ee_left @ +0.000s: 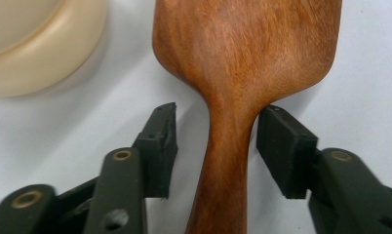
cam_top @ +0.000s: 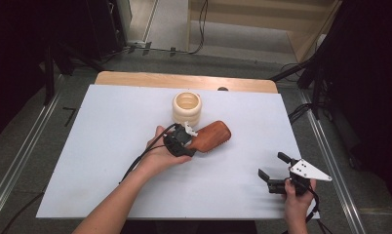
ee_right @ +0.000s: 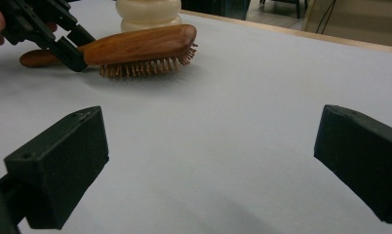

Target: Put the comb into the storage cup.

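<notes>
Your left gripper [cam_top: 186, 141] sits near the middle of the white table cover [cam_top: 101, 161], with its jaws on either side of the neck of the wooden hairbrush [cam_top: 211, 136]. In the left gripper view the handle of the hairbrush [ee_left: 223, 165] runs up between the two black pads [ee_left: 160, 151]: the right-hand pad sits against the wood or just beside it, while the left-hand pad stands a little apart, with white cover showing in the gap. So the jaws are apart around the handle, not clamped on it.

The hairbrush lies on the cover, its back up and its bristles down, as the right gripper view shows [ee_right: 140, 46]. Its paddle head points to the far right and its handle towards your left hand [cam_top: 160, 153]. Just beyond it, on the far side, stands a cream ribbed cup [cam_top: 187, 108], close to the brush head; whether the two touch you cannot tell.

Your right gripper [cam_top: 274, 170] rests at the near right of the table, well apart from the brush. Its jaws stand wide apart, with bare cover between the pads [ee_right: 62, 168].
</notes>
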The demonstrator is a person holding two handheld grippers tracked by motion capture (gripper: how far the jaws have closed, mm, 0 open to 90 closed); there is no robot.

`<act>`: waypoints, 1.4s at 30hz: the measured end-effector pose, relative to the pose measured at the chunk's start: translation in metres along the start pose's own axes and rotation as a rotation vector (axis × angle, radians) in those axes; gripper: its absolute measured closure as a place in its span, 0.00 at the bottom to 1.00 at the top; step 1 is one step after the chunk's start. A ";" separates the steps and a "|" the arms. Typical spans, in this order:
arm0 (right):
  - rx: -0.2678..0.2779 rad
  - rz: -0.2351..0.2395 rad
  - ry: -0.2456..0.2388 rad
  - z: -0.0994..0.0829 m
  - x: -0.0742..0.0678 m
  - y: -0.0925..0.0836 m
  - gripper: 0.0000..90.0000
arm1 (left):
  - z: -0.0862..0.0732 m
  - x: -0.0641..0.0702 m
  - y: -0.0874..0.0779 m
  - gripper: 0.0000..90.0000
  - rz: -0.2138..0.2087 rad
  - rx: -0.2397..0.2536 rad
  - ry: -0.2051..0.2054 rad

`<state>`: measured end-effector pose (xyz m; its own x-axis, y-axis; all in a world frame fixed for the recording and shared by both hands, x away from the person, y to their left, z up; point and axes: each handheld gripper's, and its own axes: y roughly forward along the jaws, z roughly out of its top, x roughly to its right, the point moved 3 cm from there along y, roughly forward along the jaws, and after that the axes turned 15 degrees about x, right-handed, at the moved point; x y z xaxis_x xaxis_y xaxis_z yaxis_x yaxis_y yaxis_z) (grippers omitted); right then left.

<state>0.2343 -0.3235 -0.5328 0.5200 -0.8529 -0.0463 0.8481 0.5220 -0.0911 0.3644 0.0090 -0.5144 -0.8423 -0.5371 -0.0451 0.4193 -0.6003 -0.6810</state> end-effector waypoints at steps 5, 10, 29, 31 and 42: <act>-0.005 -0.002 0.005 0.000 0.000 0.000 0.00 | 0.001 0.002 0.003 0.66 -0.017 -0.003 0.008; -0.005 0.000 0.005 0.000 -0.001 0.000 0.00 | 0.001 0.003 0.003 0.71 -0.031 -0.006 0.010; -0.015 0.007 0.005 0.000 -0.001 0.001 0.00 | -0.003 0.008 0.001 0.80 -0.029 0.029 0.068; -0.016 0.007 0.007 0.000 -0.001 0.001 0.00 | -0.004 0.008 0.000 0.80 -0.029 0.041 0.059; -0.014 0.008 0.009 0.000 -0.001 0.001 0.00 | -0.009 0.010 -0.003 0.80 -0.006 0.112 0.051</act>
<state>0.2345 -0.3221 -0.5330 0.5255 -0.8490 -0.0563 0.8425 0.5284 -0.1048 0.3518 0.0106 -0.5188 -0.8599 -0.5042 -0.0803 0.4469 -0.6673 -0.5958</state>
